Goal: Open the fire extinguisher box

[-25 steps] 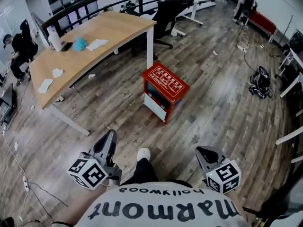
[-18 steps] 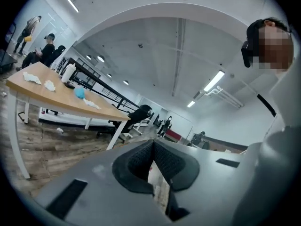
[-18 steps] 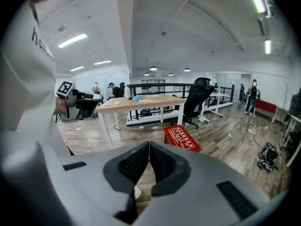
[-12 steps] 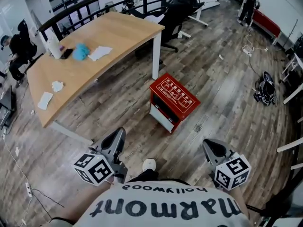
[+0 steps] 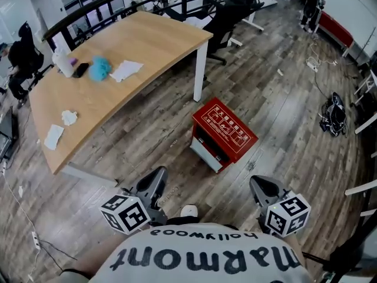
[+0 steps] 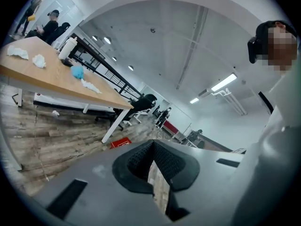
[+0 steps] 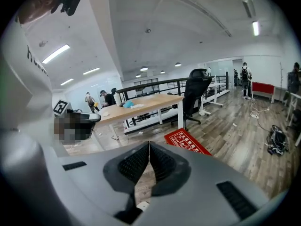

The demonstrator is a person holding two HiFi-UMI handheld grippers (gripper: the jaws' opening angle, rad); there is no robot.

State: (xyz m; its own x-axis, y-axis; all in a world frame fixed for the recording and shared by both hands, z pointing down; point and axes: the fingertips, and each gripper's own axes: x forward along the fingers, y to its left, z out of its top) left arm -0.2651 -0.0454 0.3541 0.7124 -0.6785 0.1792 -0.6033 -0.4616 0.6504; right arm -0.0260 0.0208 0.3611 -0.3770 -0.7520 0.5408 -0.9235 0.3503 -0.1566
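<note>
The box (image 5: 224,135), red with white print on its flat top, stands on the wood floor (image 5: 283,111) near a leg of the table (image 5: 135,46). It is ahead of the person and well apart from both grippers. The left gripper (image 5: 156,180) is held low at the person's left, its jaws pressed together with nothing between them, and the right gripper (image 5: 260,187) on the other side has its jaws closed tip to tip and empty too, both pointing roughly toward the box.
</note>
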